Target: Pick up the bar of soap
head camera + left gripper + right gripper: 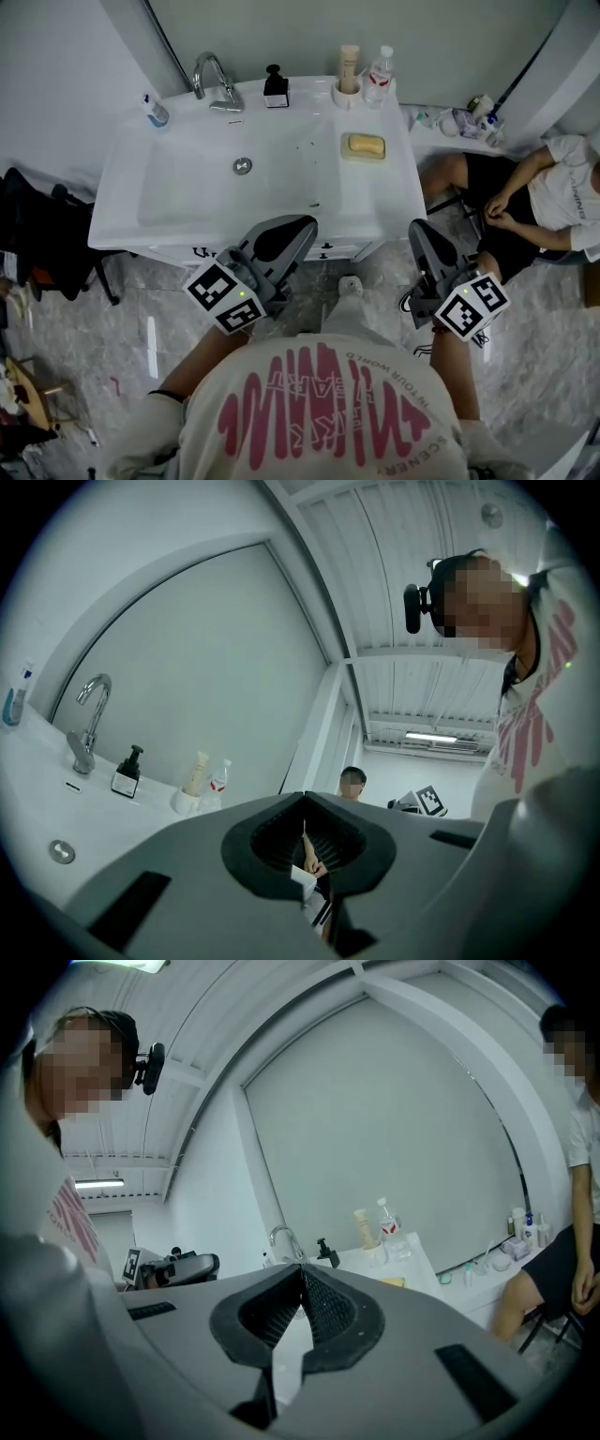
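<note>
A white vanity sink (122, 211) fills the upper middle of the head view, standing on a grey marbled floor (141, 328). Below it is the wearer's white shirt (328, 412), printed in large pink lettering. The big letters cannot be read from this angle, but small pink words along the edge spell "YOUR WORLD" and "SCENERY". A second person (544, 202) in a white top and black shorts sits at the right; the print on that top is cut off by the frame edge.

The left gripper (286, 234) is held in front of the sink's near edge. Its jaws are closed tip to tip with nothing between them. The right gripper (424, 242) is off the sink's right front corner, and its jaws are likewise pressed together and empty. Each carries a cube with black-and-white square markers, the left cube (225, 295) and the right cube (472, 306).

Along the back ledge stand a chrome tap (214, 80), a black pump bottle (276, 89) whose label is too small to read, a beige tube (349, 66) in a white cup, and a clear water bottle (380, 75) with a red label that cannot be read. A small blue-topped bottle (155, 111) stands at the left corner.

The bar of soap (366, 144) is yellow. It lies in a dish (345, 152) on the flat ledge right of the basin, well apart from both grippers. The round drain (243, 166) is in the basin.
</note>
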`<state>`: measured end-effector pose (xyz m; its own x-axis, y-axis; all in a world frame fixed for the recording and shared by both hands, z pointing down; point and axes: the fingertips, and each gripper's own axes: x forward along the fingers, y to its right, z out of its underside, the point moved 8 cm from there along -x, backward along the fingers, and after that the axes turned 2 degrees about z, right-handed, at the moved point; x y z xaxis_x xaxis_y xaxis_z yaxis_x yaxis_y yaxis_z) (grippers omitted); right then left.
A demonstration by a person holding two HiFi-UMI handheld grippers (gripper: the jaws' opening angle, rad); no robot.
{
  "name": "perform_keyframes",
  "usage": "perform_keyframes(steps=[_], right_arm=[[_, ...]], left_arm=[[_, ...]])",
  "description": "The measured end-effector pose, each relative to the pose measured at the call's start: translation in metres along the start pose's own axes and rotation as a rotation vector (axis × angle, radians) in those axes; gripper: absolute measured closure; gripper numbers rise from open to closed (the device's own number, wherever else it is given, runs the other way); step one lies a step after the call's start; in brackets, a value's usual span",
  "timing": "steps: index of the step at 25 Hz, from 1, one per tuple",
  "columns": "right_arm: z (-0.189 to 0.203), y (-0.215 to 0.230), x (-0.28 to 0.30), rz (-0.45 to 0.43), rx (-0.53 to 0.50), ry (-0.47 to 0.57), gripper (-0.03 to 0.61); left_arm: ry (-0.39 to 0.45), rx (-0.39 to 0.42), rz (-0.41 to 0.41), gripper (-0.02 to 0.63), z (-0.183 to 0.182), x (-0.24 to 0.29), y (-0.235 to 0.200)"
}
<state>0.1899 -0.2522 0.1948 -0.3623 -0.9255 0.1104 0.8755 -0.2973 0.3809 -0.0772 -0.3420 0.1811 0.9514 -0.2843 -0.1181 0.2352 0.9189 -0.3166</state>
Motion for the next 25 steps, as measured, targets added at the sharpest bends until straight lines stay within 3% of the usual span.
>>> perform_keyframes(steps=[11, 18, 23, 25], right_arm=[[-0.036, 0.081, 0.074, -0.073, -0.155, -0.103, 0.566], [-0.045, 0.118, 0.11, -0.144, -0.181, -0.151, 0.566], [-0.054, 0.141, 0.132, -0.234, -0.126, -0.169, 0.562], [-0.053, 0.151, 0.146, -0.272, -0.146, -0.218, 0.523]], left_arm=[[-0.002, -0.004, -0.126, 0.603, 0.003, 0.061, -0.039], [-0.019, -0.019, -0.17, 0.603, 0.013, 0.091, -0.057], [-0.016, -0.021, -0.21, 0.603, 0.012, 0.111, -0.067], [-0.015, -0.025, -0.235, 0.604, 0.012, 0.119, -0.073]])
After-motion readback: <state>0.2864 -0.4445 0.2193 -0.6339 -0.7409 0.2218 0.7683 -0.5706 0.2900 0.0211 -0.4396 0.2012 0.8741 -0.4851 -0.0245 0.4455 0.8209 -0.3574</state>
